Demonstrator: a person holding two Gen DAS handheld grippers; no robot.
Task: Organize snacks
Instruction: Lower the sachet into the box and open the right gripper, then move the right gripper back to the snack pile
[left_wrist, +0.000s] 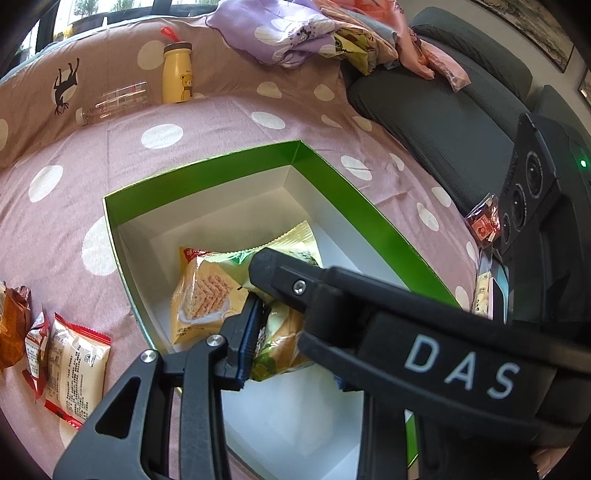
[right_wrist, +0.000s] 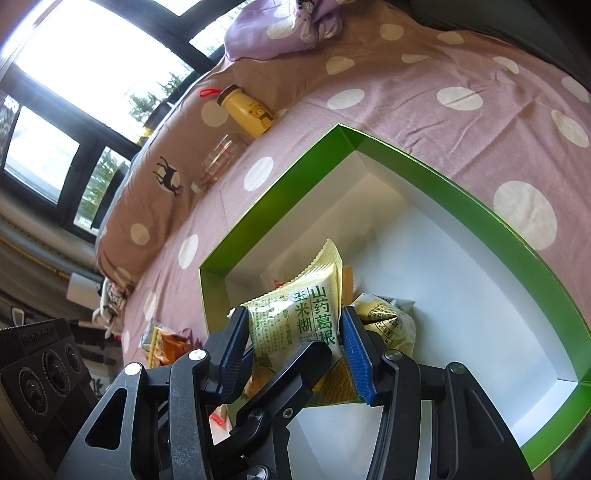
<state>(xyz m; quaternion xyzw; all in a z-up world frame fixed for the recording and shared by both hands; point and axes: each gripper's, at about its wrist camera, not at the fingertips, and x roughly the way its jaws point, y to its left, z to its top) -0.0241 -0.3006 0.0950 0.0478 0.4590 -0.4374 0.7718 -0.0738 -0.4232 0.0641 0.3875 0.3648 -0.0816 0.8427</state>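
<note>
Resting between right gripper (right_wrist: 295, 332) pads: snack packet (right_wrist: 295, 317)

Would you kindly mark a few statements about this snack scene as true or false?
1. The right gripper clamps a yellow-green packet between its blue pads. True.
2. The green box is white inside. True.
3. The yellow bear bottle lies inside the box. False: it is outside, on the polka-dot bedspread.
4. Every snack is already in the box. False: red-and-cream packets lie on the bedspread beside it.
</note>
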